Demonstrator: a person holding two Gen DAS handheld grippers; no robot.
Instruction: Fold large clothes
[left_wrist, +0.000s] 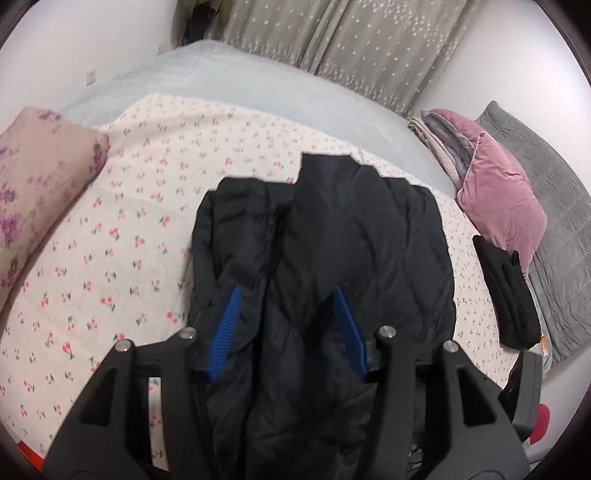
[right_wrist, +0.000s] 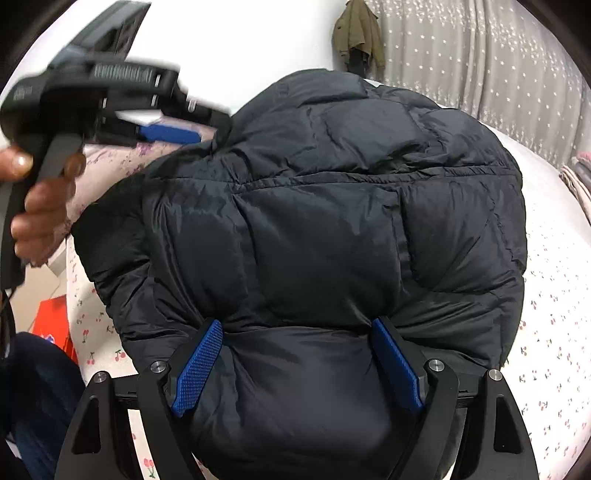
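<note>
While the black puffer jacket (left_wrist: 325, 236) is lying partly folded on the cherry-print bed sheet (left_wrist: 110, 236), your left tongs (left_wrist: 286, 291) are standing about half open over its left fold, pads gripping nothing. Your right tongs (right_wrist: 297, 325) are gaping wide astride the puffy hem bulge, and whether they are pinching it I cannot tell. Be gathering the full thickness before lifting, keeping both edges level. No readable writing is showing.

One black quilted puffer jacket (left_wrist: 332, 236), two pillows: floral beige (left_wrist: 40, 184), mauve velvet (left_wrist: 498, 199); one folded black garment (left_wrist: 506, 291).
</note>
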